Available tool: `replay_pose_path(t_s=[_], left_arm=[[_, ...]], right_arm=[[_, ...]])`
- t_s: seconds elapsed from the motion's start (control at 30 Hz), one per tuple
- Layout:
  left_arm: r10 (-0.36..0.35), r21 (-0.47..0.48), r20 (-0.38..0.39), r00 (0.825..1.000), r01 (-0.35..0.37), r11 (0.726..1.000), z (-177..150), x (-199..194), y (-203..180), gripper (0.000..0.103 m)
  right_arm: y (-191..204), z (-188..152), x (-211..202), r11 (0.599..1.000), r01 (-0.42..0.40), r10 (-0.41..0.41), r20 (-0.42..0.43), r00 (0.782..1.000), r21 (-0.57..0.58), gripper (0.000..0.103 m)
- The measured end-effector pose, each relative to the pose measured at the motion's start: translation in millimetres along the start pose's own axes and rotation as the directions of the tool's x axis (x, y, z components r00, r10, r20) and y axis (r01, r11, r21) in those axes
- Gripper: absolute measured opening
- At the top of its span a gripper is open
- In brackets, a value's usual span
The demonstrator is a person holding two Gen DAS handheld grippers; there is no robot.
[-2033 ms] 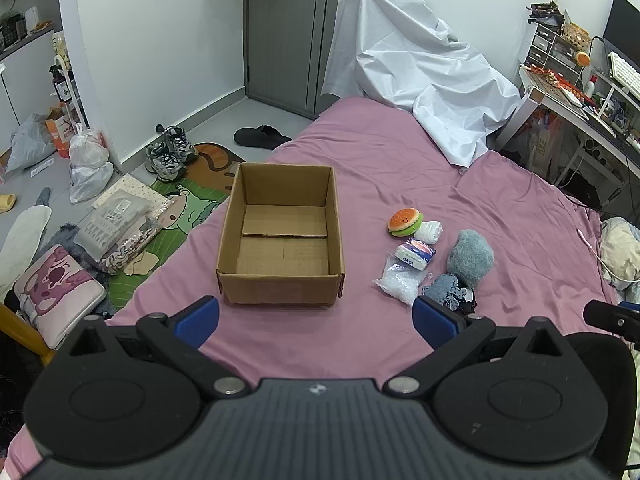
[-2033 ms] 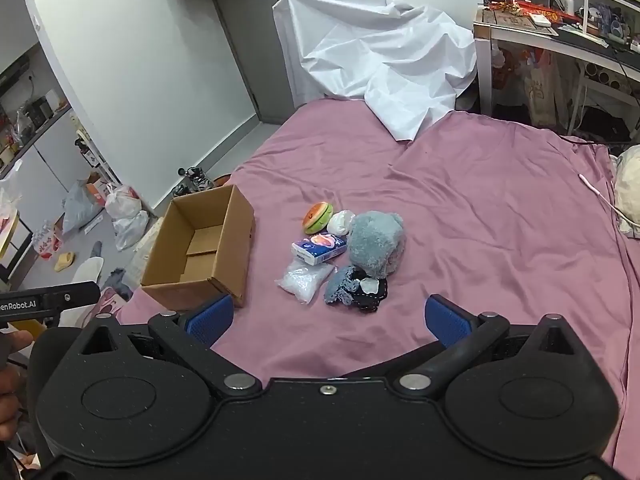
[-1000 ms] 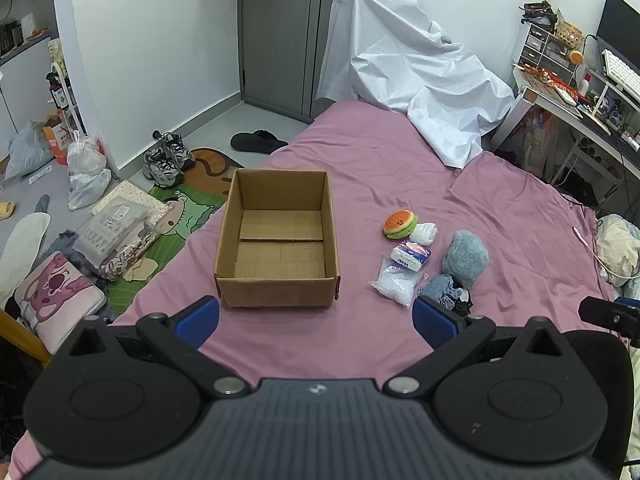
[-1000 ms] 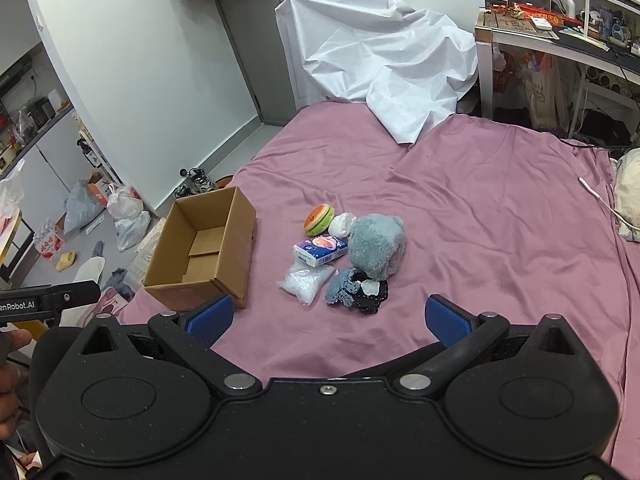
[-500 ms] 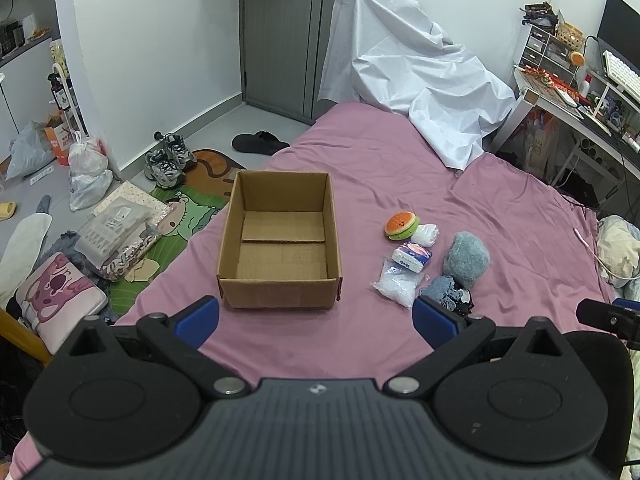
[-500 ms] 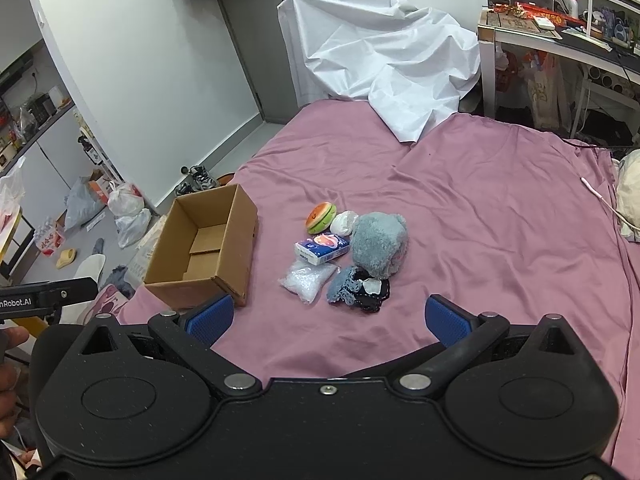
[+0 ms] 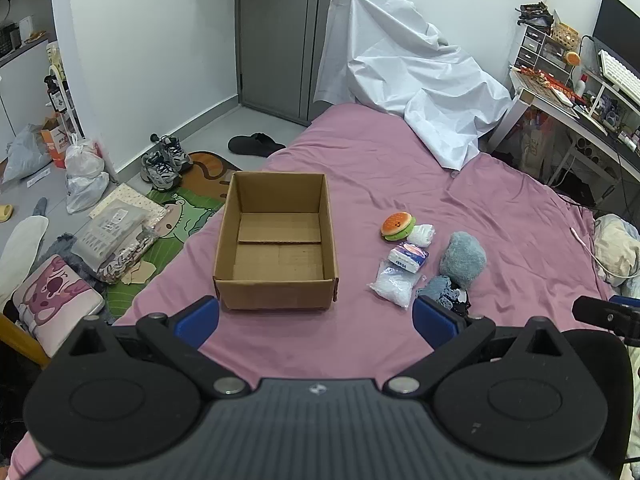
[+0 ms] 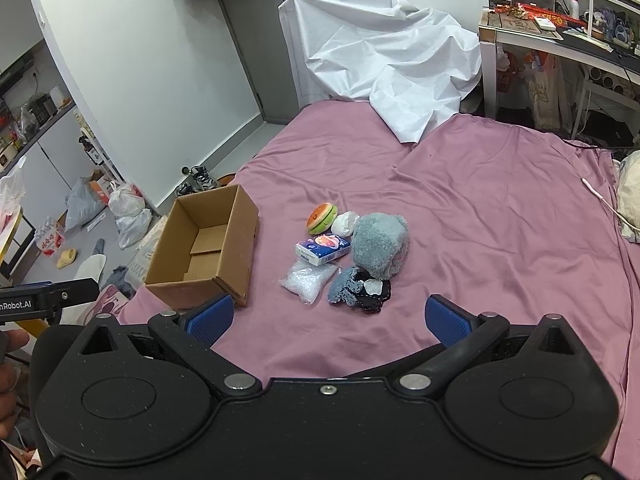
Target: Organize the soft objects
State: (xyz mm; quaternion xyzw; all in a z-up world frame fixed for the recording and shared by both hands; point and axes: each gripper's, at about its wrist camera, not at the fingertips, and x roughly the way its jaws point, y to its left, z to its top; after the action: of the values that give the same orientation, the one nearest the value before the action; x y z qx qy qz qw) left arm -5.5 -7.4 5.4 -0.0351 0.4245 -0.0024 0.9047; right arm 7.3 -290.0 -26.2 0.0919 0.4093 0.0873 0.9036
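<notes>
An empty open cardboard box [image 7: 276, 240] [image 8: 208, 252] sits on the pink bed. To its right lies a cluster of soft things: a burger plush [image 7: 396, 225] [image 8: 322, 218], a white wad [image 7: 422, 235] [image 8: 346, 223], a tissue pack [image 7: 408, 257] [image 8: 323, 249], a clear bag of white filling [image 7: 392, 285] [image 8: 309, 279], a grey-blue fluffy plush [image 7: 462, 258] [image 8: 380, 244] and a blue-black cloth bundle [image 7: 444, 295] [image 8: 360, 290]. My left gripper [image 7: 316, 316] is open and empty, in front of the box. My right gripper [image 8: 328, 318] is open and empty, in front of the cluster.
A white sheet [image 7: 400, 76] drapes over something at the far end of the bed. A cluttered desk [image 7: 568, 92] stands at the right. Shoes, bags and cushions [image 7: 92, 232] lie on the floor left of the bed. A white cable [image 8: 600, 196] lies on the right.
Both grippers have shifted only slightly; the views have drifted a little. Nothing on the bed has moved, and both grippers stay open.
</notes>
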Motion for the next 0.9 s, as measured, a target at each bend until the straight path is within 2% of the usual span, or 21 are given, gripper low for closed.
replay_pose_path(t_s=[0.4, 0.9], left_arm=[[-0.006, -0.008, 0.019, 1.0, 0.006, 1.0, 0.4, 10.6, -6.5, 0.102], [-0.042, 0.024, 0.016, 0.999, 0.042, 0.999, 3.1, 46.7, -37.8, 0.101]], right_arm=[[-0.6, 0.6, 5.3, 1.0, -0.003, 0.003, 0.003, 1.0, 0.009, 0.103], [-49.5, 1.4, 36.6, 0.987, -0.001, -0.001, 0.013, 1.0, 0.16, 0.103]])
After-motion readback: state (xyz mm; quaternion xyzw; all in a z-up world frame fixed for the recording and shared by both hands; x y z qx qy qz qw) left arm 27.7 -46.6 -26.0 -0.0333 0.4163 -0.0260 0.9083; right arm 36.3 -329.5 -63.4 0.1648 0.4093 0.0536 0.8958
